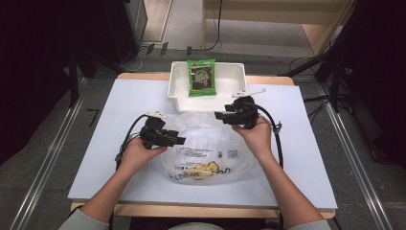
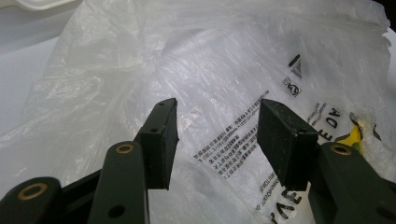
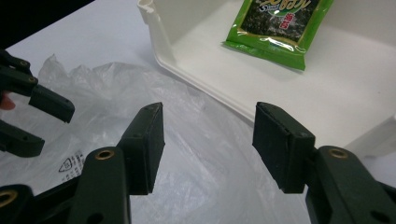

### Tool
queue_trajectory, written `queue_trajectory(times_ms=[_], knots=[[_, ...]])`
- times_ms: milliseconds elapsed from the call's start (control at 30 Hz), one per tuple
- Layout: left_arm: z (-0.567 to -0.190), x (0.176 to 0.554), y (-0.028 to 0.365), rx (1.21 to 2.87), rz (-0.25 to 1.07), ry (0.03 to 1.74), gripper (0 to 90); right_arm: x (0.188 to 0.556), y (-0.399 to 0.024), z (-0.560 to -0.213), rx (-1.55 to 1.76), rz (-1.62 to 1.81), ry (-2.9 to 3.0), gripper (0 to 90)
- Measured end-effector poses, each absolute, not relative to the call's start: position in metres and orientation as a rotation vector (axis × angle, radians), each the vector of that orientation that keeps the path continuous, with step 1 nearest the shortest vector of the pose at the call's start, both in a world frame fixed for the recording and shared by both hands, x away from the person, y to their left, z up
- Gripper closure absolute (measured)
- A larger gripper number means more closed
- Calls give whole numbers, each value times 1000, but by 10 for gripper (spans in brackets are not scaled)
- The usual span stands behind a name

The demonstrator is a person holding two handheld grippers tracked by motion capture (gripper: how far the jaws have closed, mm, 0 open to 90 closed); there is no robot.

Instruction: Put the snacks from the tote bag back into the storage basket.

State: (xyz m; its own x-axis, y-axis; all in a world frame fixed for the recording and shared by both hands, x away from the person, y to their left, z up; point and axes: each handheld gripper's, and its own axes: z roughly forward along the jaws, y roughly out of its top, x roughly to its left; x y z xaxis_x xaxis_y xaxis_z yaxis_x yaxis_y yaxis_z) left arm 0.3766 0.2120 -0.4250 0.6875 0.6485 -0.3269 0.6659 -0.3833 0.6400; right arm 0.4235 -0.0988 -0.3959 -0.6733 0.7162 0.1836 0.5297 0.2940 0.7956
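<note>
Snack packet [image 3: 275, 28] top cut off by frame edge; bag print [image 2: 233, 149] unreadable.

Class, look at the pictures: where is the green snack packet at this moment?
In the high view the green snack packet lies inside the white tray at the table's far edge, beyond the clear plastic bag. The right gripper view shows it too, ahead of the open right gripper.

A snack packet [image 1: 201, 77] lies in the tray [image 1: 178, 88], behind the plastic bag [image 1: 208, 146] on the table [image 1: 119, 120]
</note>
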Motion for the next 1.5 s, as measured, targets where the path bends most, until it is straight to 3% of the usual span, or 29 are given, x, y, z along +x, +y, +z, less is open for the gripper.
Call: queue_trajectory(times_ms=[767, 1500], knots=[[-420, 368, 216, 2134, -27, 972, 471, 367, -108, -411, 1105, 1306, 2383, 422], [-425, 368, 217, 2140, -34, 962, 465, 352, -113, -437, 1120, 1285, 2407, 415]])
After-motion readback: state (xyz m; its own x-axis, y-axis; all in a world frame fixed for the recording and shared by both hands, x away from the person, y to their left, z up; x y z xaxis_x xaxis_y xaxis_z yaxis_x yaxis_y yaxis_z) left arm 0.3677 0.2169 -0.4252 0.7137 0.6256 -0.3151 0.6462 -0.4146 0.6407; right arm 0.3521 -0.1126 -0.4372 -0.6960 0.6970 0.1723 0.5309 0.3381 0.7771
